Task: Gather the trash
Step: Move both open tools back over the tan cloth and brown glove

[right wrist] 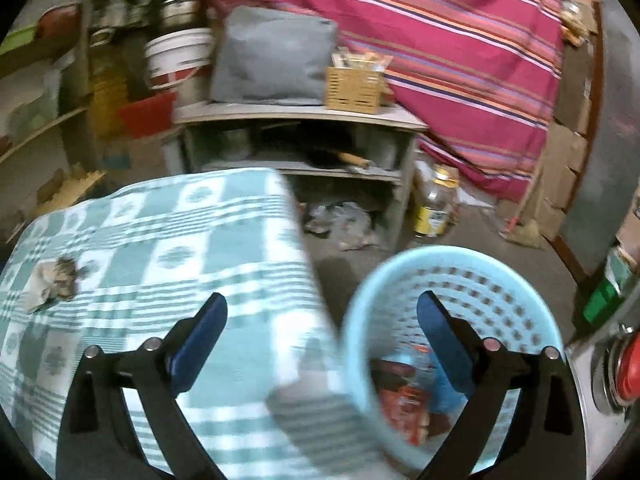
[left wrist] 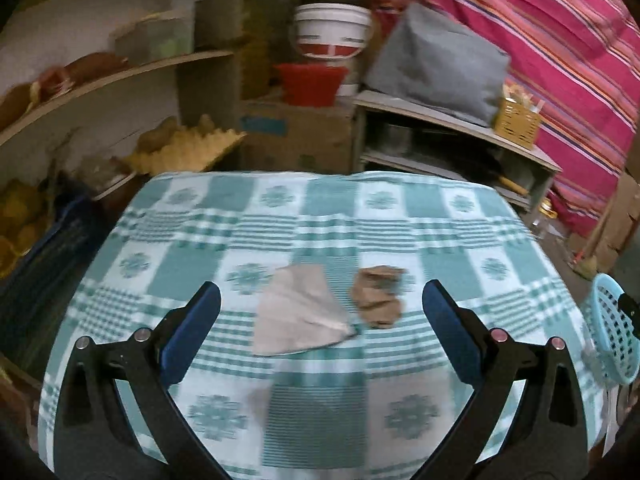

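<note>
A flat grey paper scrap and a crumpled brown paper wad lie side by side on the teal checked tablecloth. My left gripper is open and empty, hovering just in front of the two scraps. Both scraps also show in the right wrist view, the grey scrap and the brown wad at far left. My right gripper is open and empty, over the table's right edge and the rim of a light blue basket holding red and blue wrappers.
The blue basket stands off the table's right side. Behind the table are a low shelf with a grey cushion, a wicker box, a cardboard box, a red tub and a white bucket. A bottle stands on the floor.
</note>
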A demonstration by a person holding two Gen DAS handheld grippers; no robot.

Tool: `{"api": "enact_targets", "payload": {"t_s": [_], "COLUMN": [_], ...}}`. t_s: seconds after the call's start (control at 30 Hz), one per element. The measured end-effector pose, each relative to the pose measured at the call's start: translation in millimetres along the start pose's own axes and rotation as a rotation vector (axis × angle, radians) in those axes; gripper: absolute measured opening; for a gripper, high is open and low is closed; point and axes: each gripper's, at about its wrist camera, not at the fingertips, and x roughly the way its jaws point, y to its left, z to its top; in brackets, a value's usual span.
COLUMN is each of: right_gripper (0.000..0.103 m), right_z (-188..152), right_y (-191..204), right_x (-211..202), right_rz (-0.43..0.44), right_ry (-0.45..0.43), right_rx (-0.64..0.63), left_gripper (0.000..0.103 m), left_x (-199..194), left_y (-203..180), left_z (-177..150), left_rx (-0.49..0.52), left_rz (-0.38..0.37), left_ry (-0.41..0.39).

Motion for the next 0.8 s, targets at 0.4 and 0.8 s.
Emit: {"api": "enact_targets", "payload": {"t_s": [0.4, 0.8], "right_gripper": [0.094, 0.098], "right_z": [0.9, 9.8], "right_y": [99.8, 130.2], "right_x": [31.0, 40.7], "right_rz": [0.097, 0.054], "right_ry": [0.073, 0.07], "right_rx": [-0.086, -0.114], "left_gripper": [0.098, 0.098], "left_x": [22.8, 57.2], "left_y": [48.6, 60.9], "left_z": [-6.8, -13.7], "left_rx": [-0.039, -0.031], "left_rz": [0.072, 0.027], "left_ry": [0.045, 0.11]}}
